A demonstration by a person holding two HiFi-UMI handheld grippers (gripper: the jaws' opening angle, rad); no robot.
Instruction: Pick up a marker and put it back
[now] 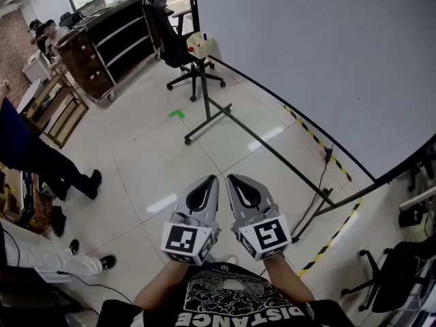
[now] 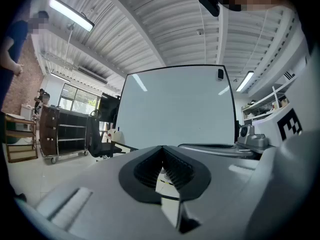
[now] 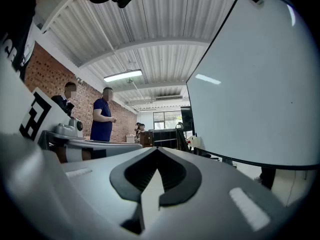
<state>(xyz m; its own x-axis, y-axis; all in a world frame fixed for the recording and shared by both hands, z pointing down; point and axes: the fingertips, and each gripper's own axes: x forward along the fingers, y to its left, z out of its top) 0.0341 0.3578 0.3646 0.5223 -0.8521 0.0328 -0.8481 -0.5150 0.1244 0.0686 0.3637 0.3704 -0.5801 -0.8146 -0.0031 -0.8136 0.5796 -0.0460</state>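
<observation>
A cream box [image 1: 201,45] hangs at the left end of the big whiteboard [image 1: 306,53]; small blue and red ends that may be markers stick up from it. The left gripper view also shows this box [image 2: 116,135], far off. I hold both grippers side by side low in the head view, well away from the board. My left gripper [image 1: 210,178] is shut with nothing between its jaws, and its tips meet in its own view [image 2: 163,147]. My right gripper [image 1: 231,177] is shut and empty too, its tips closed together [image 3: 157,149].
The whiteboard stands on a black wheeled frame [image 1: 204,125] with yellow-black tape [image 1: 310,133] on the floor along it. A black office chair [image 1: 174,33] and a dark shelf cart [image 1: 112,36] stand behind. People [image 1: 41,159] stand at the left; another chair [image 1: 395,271] is at lower right.
</observation>
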